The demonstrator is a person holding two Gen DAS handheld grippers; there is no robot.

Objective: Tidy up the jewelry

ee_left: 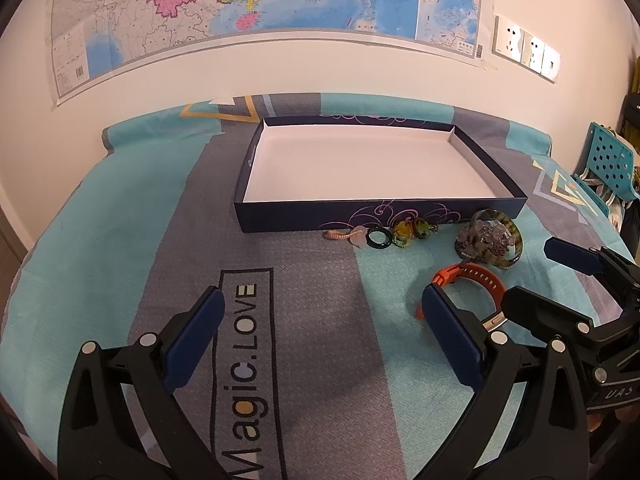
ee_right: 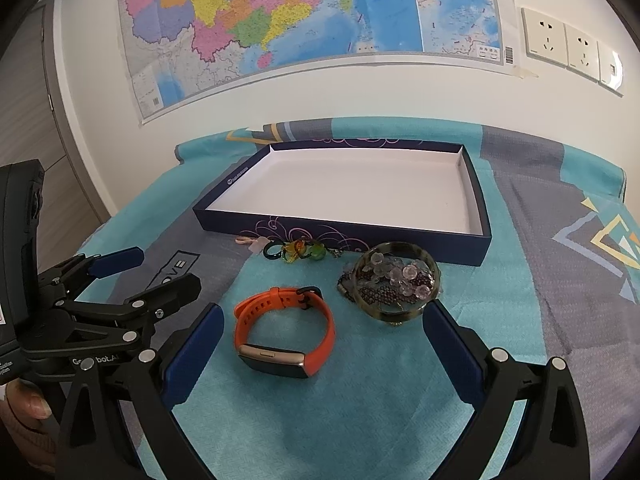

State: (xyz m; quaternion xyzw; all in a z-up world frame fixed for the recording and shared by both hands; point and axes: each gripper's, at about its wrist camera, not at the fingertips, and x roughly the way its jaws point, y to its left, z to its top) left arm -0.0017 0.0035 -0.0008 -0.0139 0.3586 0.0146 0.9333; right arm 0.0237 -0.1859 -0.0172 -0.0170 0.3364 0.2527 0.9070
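A shallow dark blue box point(ee_left: 360, 216) point(ee_right: 476, 200) with a white inside lies open and empty on the table. In front of it lie a pink charm with cord point(ee_left: 352, 237), a dark ring point(ee_left: 379, 237) point(ee_right: 273, 251), amber and green beads point(ee_left: 412, 231) point(ee_right: 306, 251), a mottled bangle holding beaded strands point(ee_left: 492, 240) point(ee_right: 396, 280), and an orange watch point(ee_left: 468, 280) point(ee_right: 286, 332). My left gripper point(ee_left: 320, 340) is open over bare cloth, left of the watch. My right gripper point(ee_right: 320, 344) is open, with the watch between its fingers.
A teal and grey cloth with "Magic.LOVE" lettering point(ee_left: 244, 360) covers the table. A map point(ee_left: 240, 4) and wall sockets point(ee_right: 568, 44) hang behind. A teal perforated chair point(ee_left: 608, 160) stands at the right.
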